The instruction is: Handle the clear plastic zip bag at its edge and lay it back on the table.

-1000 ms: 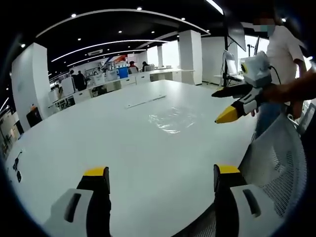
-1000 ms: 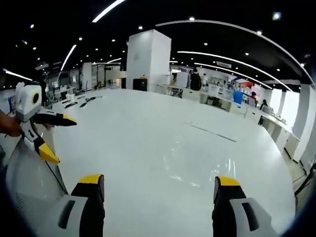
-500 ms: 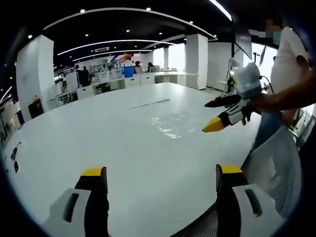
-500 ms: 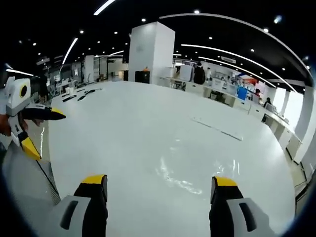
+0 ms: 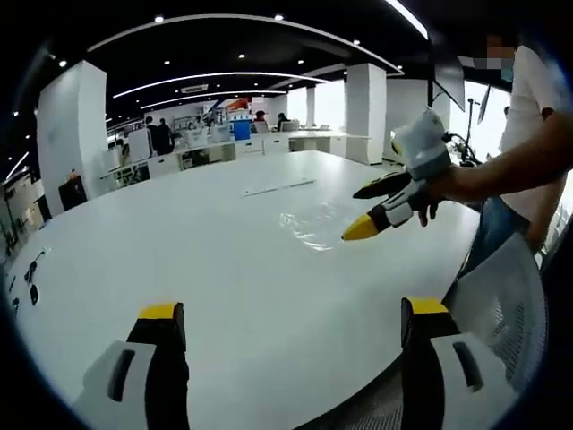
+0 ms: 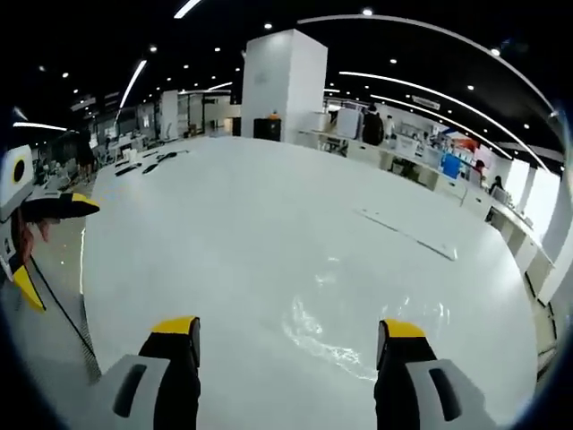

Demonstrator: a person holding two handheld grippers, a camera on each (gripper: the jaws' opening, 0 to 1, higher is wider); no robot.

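The clear plastic zip bag (image 5: pixel 313 219) lies flat and crinkled on the white table (image 5: pixel 206 260), right of centre in the left gripper view. My right gripper (image 5: pixel 363 210) comes in from the right, held by a hand, open, its yellow-tipped jaw just above the bag's near right edge. In the right gripper view the bag (image 6: pixel 358 333) glints just ahead of my open right gripper (image 6: pixel 288 328), mostly between its jaws. My left gripper (image 5: pixel 294 312) is open, well short of the bag, over the table's near edge. It appears at the left as the left gripper (image 6: pixel 54 251).
A thin white strip (image 5: pixel 277 186) lies beyond the bag, seen again as the strip (image 6: pixel 407 237). Dark cables (image 5: pixel 31 273) rest at the table's far left. A mesh chair back (image 5: pixel 506 296) stands at the near right, beside the person (image 5: pixel 528 116). Desks and pillars fill the background.
The right gripper has moved in over the table toward the bag, which now sits closer between its jaws. The left gripper stays back, open. The bag has not moved.
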